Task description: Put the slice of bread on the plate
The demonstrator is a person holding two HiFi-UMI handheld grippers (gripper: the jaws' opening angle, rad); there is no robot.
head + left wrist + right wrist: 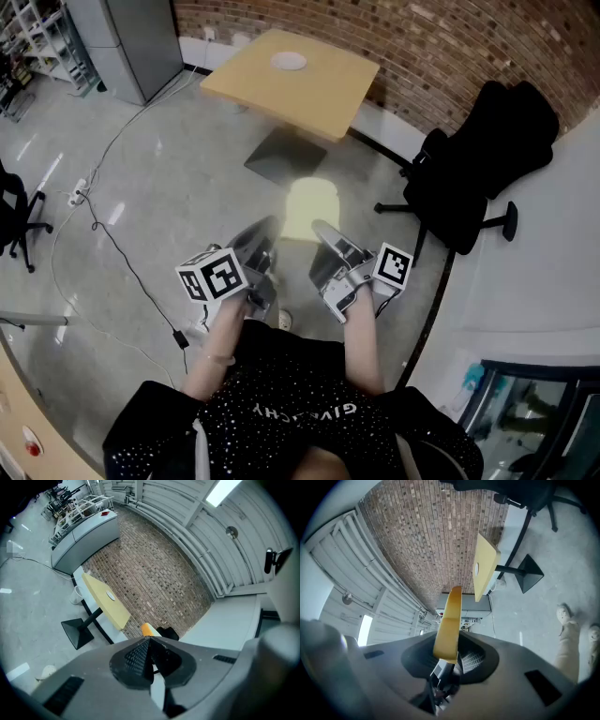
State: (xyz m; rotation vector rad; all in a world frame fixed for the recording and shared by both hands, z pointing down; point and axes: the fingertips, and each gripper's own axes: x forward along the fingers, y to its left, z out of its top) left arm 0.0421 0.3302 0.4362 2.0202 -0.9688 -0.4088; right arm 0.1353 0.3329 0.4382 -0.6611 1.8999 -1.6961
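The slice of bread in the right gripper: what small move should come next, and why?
Probably carry it forward to the table: the right gripper holds the slice of bread in the air, and the plate lies there, well ahead.

Both units are grey moulded shells. The left gripper (265,232) has dark pads (136,660) w/ fine diamond texture; at its rear sits a white marker cube (213,275) w/ black square patterns. The right gripper (325,230) has a paler ribbed pad insert, rectangular slots (543,687) in the housing, & a second cube (393,264) at its rear, same white/black print. Behind both grippers: black top (281,394) w/ tiny white speckles & white lettering (305,410) across the chest; sleeves stop short of the forearms. Thin band (218,357) on the wrist behind the left gripper. Light-coloured shoes (567,620) below the right gripper.
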